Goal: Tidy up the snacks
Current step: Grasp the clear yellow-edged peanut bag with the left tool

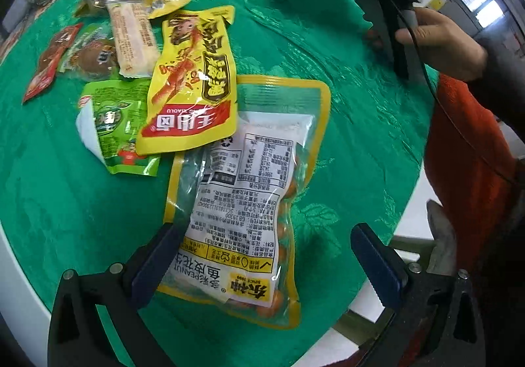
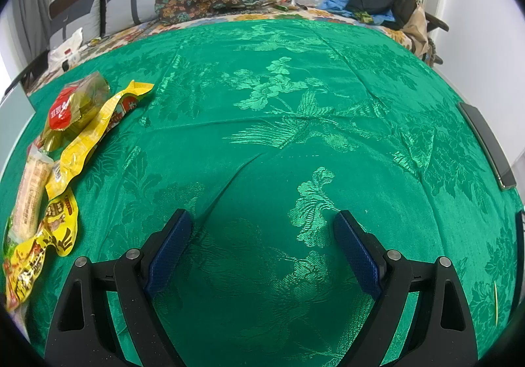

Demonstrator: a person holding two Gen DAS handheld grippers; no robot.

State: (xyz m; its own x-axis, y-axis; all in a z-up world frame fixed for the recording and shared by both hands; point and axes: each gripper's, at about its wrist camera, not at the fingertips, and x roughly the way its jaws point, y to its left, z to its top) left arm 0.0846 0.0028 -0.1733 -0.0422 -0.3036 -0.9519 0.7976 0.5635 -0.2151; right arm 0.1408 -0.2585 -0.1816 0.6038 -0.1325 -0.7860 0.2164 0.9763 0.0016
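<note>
Left wrist: the left gripper hangs wide open astride the peanut bag lying flat on the desk, nothing gripped; closing comes next. Right wrist: the right gripper gapes empty over bare cloth, snack pile well left.

The table wears an emerald-green cloth woven with paler green flowers, leaves and birds. Between the left gripper fingers lies a yellow-bordered peanut bag with a white, black-printed label and orange nuts showing. Beyond it sits a yellow pouch with red and orange print, and left of that a green packet. Both grippers have black frames with dark blue pads.
</note>
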